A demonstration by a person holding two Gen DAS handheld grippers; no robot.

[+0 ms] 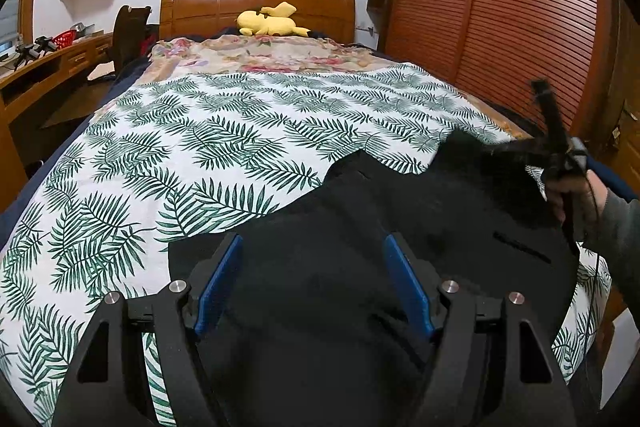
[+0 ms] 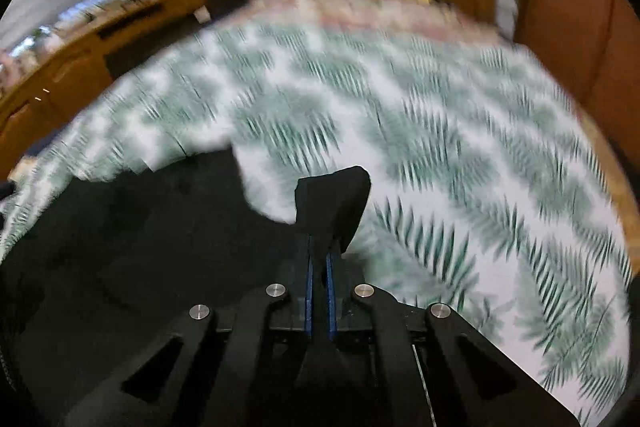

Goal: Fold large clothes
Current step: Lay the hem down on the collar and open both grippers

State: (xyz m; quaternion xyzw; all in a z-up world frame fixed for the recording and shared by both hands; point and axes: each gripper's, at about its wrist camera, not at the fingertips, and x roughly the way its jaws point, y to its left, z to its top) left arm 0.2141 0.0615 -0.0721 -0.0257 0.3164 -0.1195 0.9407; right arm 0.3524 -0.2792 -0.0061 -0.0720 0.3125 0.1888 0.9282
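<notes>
A large black garment [image 1: 344, 211] lies spread on the near part of a leaf-print bed sheet [image 1: 168, 155]. My left gripper [image 1: 313, 243] hovers low over the garment's near middle, its blue pads [image 1: 218, 287] wide apart and open with only flat cloth beneath. In the right wrist view my right gripper [image 2: 319, 259] is shut on a pinched fold of the black garment [image 2: 334, 195], which sticks up past the fingertips. In the left wrist view, a hand holds that right gripper [image 1: 560, 155] at the garment's far right edge, which is lifted off the sheet. The right wrist view is blurred.
A yellow plush toy [image 1: 268, 21] lies by the wooden headboard [image 1: 256, 1]. A floral blanket [image 1: 260, 55] covers the bed's far end. A slatted wooden wardrobe [image 1: 500, 7] stands close on the right; a desk [image 1: 44, 67] and a dark chair [image 1: 130, 31] stand on the left.
</notes>
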